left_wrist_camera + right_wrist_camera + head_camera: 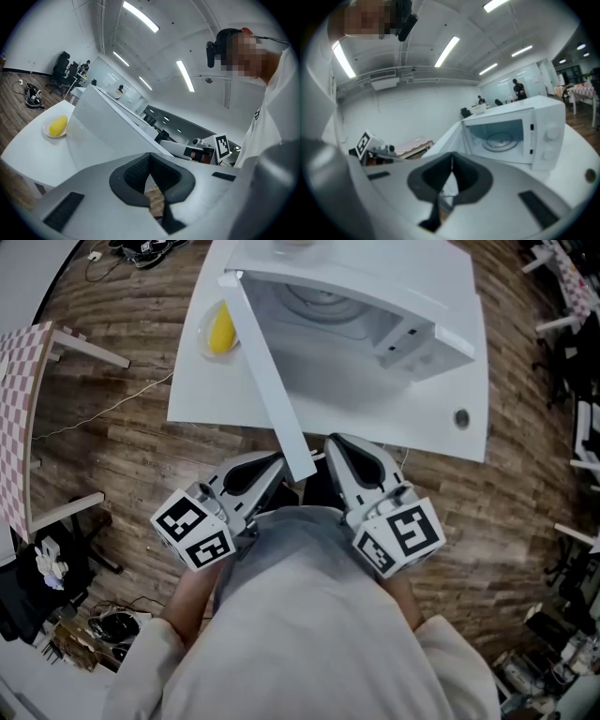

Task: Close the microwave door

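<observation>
My left gripper point(274, 463) and right gripper point(336, 444) are both pinched together and empty, and the open microwave door point(272, 381) has its free edge between their tips; it looks stiff and light on its hinge, so I'd push its outer face near that edge.

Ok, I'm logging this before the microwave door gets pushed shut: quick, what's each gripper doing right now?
Left gripper: shut, nothing between its jaws.
Right gripper: shut, nothing between its jaws.

Smooth white microwave point(548, 140) casing, smooth white table point(211, 395), wood-grain plank floor point(112, 456), matt grey left gripper point(150, 157), ribbed black pads point(133, 176).
</observation>
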